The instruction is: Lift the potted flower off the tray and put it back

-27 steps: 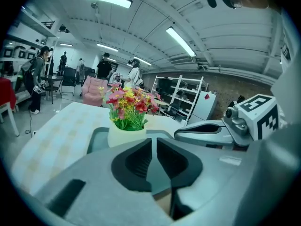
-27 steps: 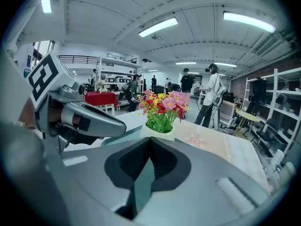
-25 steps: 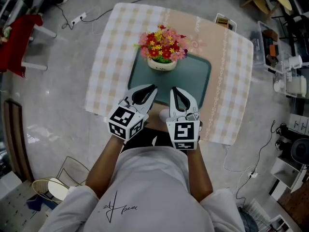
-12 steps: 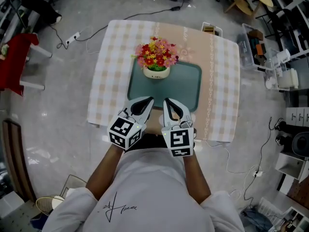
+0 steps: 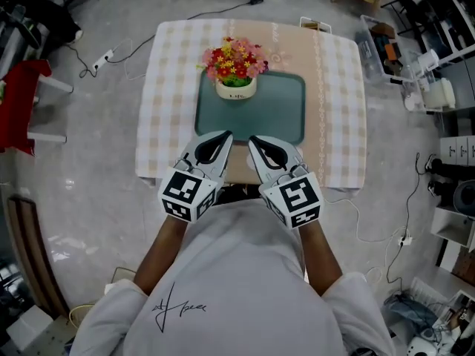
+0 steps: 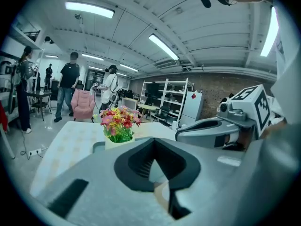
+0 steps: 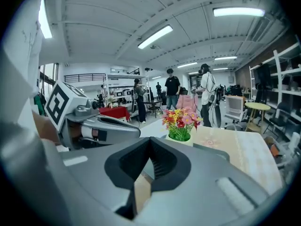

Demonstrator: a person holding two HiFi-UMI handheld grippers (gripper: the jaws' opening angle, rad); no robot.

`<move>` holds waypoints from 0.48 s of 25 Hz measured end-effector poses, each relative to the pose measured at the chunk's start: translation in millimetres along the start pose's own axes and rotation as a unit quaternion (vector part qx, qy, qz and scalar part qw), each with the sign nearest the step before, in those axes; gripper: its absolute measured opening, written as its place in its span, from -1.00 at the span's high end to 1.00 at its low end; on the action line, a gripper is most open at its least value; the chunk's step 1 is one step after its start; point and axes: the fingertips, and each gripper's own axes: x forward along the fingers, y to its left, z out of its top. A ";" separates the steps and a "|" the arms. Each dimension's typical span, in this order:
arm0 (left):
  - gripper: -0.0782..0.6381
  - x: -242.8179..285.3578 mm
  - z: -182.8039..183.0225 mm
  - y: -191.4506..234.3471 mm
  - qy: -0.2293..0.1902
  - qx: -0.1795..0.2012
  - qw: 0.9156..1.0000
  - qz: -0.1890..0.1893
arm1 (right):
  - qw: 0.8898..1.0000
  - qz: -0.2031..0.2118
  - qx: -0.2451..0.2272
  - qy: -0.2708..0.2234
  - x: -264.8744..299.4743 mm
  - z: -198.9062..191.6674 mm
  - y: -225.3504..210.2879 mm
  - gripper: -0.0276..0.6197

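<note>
Lifted and pulled back, the left gripper and right gripper are closed and empty, because the potted flower stands on its tray.

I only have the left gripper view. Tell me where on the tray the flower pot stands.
Observer: The head view shows the potted flower upright in the far left corner of the tray.
Operator: Report the right gripper's jaws.
Observer: In the right gripper view, the right gripper is shut with nothing between its jaws.
Operator: Place both grippers against the table for me.
Observer: From the head view, the left gripper is side by side with the right one at the near side of the table, well short of the pot.
</note>
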 end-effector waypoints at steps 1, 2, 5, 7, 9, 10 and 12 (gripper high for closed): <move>0.79 -2.1 2.7 0.0 -0.004 0.002 1.000 -0.001 | 1.000 0.008 0.005 -0.004 -2.3 2.6 0.9 0.90; 0.79 -3.6 4.1 -0.5 -0.005 0.005 1.000 -0.004 | 1.000 0.015 0.007 -0.006 -4.6 4.2 1.7 0.90; 0.78 -7.3 0.9 -4.2 -0.001 0.026 1.000 -0.016 | 1.000 0.031 0.004 -0.004 -12.1 2.3 4.9 0.90; 0.79 -11.7 -3.8 -6.0 0.003 0.027 1.000 -0.016 | 0.999 0.043 0.011 0.000 -17.4 -2.3 8.0 0.90; 0.79 -15.7 -6.7 -7.9 0.004 0.022 1.000 -0.015 | 0.998 0.054 0.017 0.001 -21.1 -5.4 10.1 0.90; 0.79 -16.9 -7.8 -8.6 0.005 0.021 1.000 -0.015 | 0.998 0.058 0.018 0.002 -21.9 -6.1 10.5 0.90; 0.78 -15.4 -7.9 -6.2 0.009 0.019 1.000 -0.013 | 0.998 0.067 0.021 0.003 -19.5 -5.2 8.1 0.90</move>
